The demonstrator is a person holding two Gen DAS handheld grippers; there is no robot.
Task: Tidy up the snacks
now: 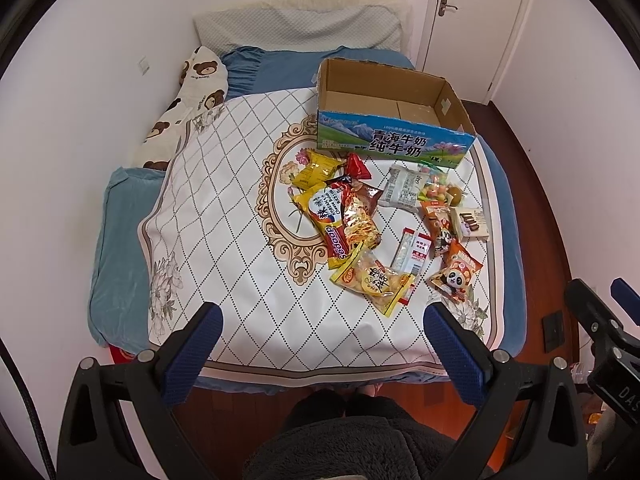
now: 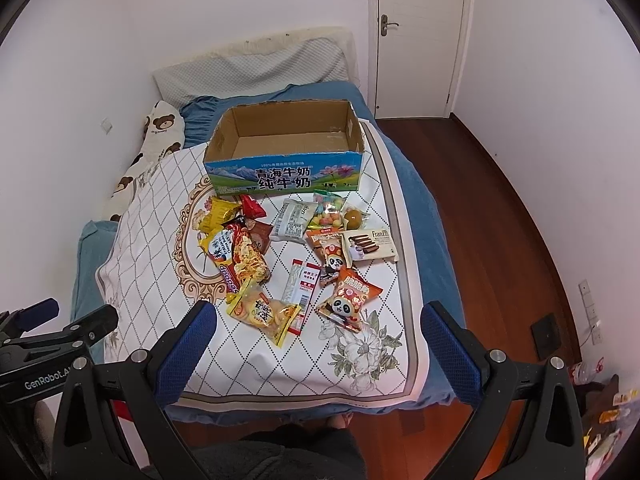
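Observation:
An empty cardboard milk box (image 1: 456, 98) (image 2: 356, 130) stands open on the bed's far right. Several snack packets lie in front of it: a yellow chip bag (image 1: 374, 282) (image 2: 264, 312), an orange panda bag (image 1: 456, 274) (image 2: 348, 294), a noodle packet (image 1: 358, 216) (image 2: 248, 258), a white Franzzi box (image 1: 472, 222) (image 2: 370, 245). My left gripper (image 1: 324, 314) hangs open above the bed's near edge, holding nothing. My right gripper (image 2: 318, 314) is open too, just short of the chip bag and panda bag.
A white quilted cover (image 1: 224, 208) (image 2: 148, 240) lies over the blue bedding. Pillows (image 1: 296, 30) and a bear-print cushion (image 1: 188, 104) sit at the head by the wall. Wooden floor (image 2: 492, 216) runs along the right, with a door (image 2: 420, 32) beyond. A person's dark fleece garment (image 1: 352, 444) is below.

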